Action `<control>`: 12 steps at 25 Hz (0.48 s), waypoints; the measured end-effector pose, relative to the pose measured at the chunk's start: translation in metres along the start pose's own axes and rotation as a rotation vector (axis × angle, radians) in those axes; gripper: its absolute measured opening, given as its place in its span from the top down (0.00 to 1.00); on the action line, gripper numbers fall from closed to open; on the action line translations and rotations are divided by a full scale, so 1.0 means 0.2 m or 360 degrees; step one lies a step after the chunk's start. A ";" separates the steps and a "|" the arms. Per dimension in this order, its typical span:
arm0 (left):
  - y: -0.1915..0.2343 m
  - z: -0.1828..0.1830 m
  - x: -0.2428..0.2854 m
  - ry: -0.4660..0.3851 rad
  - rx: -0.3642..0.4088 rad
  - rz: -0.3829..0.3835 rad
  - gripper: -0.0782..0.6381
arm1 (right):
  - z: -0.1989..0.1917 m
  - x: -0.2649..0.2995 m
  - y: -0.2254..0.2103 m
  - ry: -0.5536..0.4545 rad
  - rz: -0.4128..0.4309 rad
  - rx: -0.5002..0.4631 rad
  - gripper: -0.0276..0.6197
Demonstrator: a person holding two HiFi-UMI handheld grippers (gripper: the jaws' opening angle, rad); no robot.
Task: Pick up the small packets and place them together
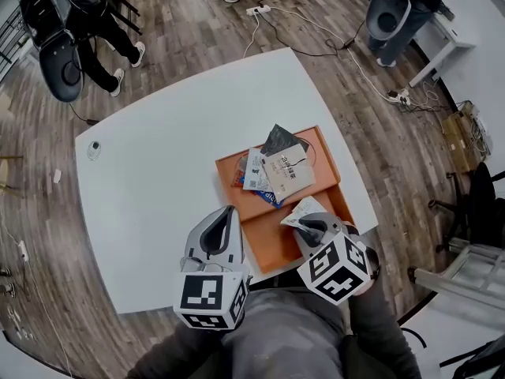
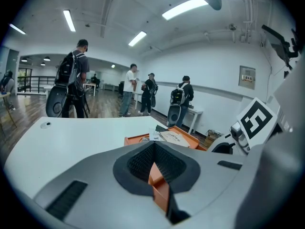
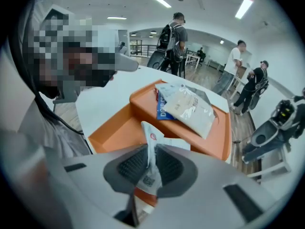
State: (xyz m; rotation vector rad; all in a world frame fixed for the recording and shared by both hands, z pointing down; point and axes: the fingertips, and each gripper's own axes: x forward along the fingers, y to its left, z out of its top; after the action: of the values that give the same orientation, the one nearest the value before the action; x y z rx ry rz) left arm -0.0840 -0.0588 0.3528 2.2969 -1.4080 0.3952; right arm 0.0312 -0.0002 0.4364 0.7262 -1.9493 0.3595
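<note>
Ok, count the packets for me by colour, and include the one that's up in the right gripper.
Dark grey packet: 1
Beige packet: 1
White and pale blue packet: 1
Blue packet, mostly covered: 1
White packet, pinched in the right gripper: 1
Total: 5 packets visible

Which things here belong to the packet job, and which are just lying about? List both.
Job:
- right gripper, shut on a white packet
- pile of packets
- orange tray under them

Lying about:
- small round object on the white table
- power strip on the floor
</note>
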 end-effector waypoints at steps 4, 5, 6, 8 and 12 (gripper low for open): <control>-0.04 0.05 -0.03 -0.0027 0.0007 -0.0012 0.90 | 0.05 -0.09 0.05 -0.0052 0.0045 -0.0014 0.87; -0.05 0.07 -0.03 -0.0035 0.0008 -0.0011 0.90 | 0.06 -0.10 0.06 -0.0057 0.0059 -0.0020 0.87; -0.05 0.08 -0.04 -0.0043 0.0009 -0.0010 0.90 | 0.07 -0.11 0.07 -0.0064 0.0076 -0.0024 0.87; -0.06 0.10 -0.04 -0.0059 0.0011 -0.0007 0.90 | 0.09 -0.14 0.08 -0.0091 0.0098 -0.0032 0.87; -0.07 0.06 -0.01 -0.0040 0.0004 -0.0002 0.90 | 0.14 -0.17 0.09 -0.0166 0.0128 -0.0048 0.86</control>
State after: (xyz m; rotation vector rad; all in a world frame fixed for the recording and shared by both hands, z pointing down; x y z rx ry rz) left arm -0.0730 -0.0576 0.3381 2.3127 -1.4183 0.3695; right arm 0.0125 0.0106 0.3946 0.6599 -2.0824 0.3458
